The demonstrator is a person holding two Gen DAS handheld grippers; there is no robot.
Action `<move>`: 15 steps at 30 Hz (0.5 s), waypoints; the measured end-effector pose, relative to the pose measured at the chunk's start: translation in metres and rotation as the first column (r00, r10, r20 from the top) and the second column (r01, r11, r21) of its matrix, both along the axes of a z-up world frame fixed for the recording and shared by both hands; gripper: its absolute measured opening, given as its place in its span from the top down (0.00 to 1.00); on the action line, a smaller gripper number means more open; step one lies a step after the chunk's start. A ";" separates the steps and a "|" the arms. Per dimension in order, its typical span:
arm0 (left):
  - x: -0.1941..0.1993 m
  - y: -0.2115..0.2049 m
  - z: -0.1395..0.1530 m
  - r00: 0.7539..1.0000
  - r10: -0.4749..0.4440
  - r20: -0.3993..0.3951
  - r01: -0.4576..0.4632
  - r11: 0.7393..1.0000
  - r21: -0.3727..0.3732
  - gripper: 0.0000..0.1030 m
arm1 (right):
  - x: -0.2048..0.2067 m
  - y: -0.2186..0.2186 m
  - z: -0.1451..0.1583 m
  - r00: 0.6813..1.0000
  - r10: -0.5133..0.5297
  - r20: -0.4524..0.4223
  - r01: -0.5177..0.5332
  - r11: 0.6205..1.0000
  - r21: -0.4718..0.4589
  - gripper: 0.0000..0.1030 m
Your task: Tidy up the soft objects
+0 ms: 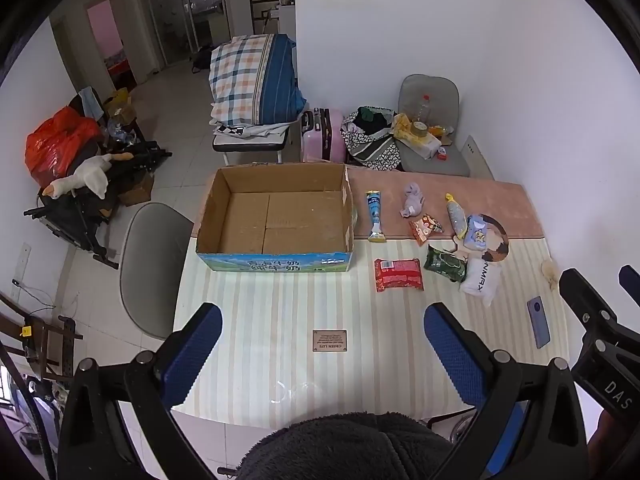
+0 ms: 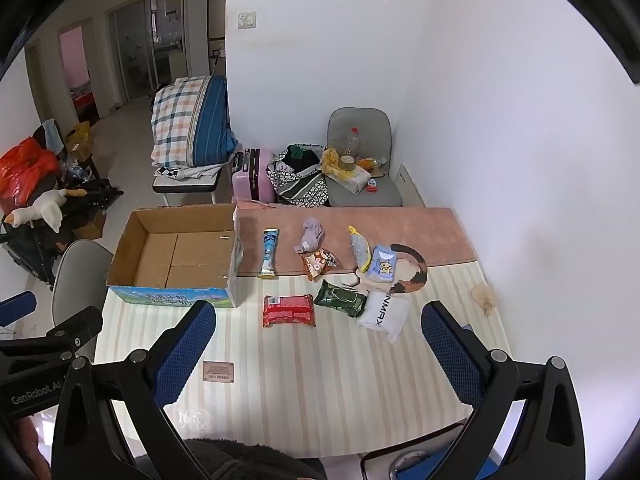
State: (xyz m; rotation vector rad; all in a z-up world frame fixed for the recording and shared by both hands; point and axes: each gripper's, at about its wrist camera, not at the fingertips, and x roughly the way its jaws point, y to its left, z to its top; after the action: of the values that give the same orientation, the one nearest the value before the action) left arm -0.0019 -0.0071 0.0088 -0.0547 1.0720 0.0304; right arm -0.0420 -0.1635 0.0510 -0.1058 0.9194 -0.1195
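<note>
An open, empty cardboard box [image 1: 276,216] [image 2: 180,256] stands at the table's far left. To its right lie soft packs: a blue tube pack [image 1: 375,216] [image 2: 270,252], a lilac cloth [image 1: 413,199] [image 2: 310,236], an orange snack bag [image 1: 425,229] [image 2: 318,263], a red pack [image 1: 398,275] [image 2: 289,310], a green pack [image 1: 445,263] [image 2: 340,298], a white pouch [image 1: 480,280] [image 2: 383,314], a light blue tissue pack [image 1: 476,232] [image 2: 382,266] and a yellow-grey toy [image 1: 454,212] [image 2: 357,246]. My left gripper [image 1: 322,336] and right gripper [image 2: 318,334] hover open and empty above the table's near edge.
A phone [image 1: 538,322] lies at the table's right. A small brown label [image 1: 329,340] [image 2: 218,371] sits on the striped cloth. A grey chair [image 1: 154,268] stands left of the table; a suitcase [image 1: 322,134] and a loaded chair [image 1: 432,136] stand behind it.
</note>
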 end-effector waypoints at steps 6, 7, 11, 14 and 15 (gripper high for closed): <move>0.004 -0.003 0.004 1.000 -0.001 0.004 0.001 1.000 0.006 0.00 | 0.000 -0.002 0.001 1.000 0.006 0.004 -0.006 1.000 0.005 0.00; 0.007 -0.006 0.005 1.000 0.000 0.005 0.000 1.000 0.009 0.00 | 0.001 -0.002 0.001 1.000 0.006 0.003 -0.006 1.000 0.008 0.00; 0.010 -0.008 0.010 1.000 -0.002 0.010 0.002 1.000 0.011 0.00 | 0.000 -0.003 0.000 1.000 0.004 0.011 -0.004 1.000 0.008 0.00; 0.010 -0.006 0.012 1.000 0.001 0.014 -0.001 1.000 0.007 0.00 | 0.000 -0.003 0.001 1.000 0.002 0.019 -0.002 1.000 0.009 0.00; 0.010 -0.006 0.012 1.000 0.000 0.014 0.000 1.000 0.008 0.00 | 0.000 -0.004 0.002 1.000 0.003 0.019 -0.003 1.000 0.010 0.00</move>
State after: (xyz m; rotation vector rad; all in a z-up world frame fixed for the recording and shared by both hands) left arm 0.0083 -0.0132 0.0207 -0.0475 1.0577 0.0348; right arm -0.0423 -0.1674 0.0529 -0.0967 0.9012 -0.1129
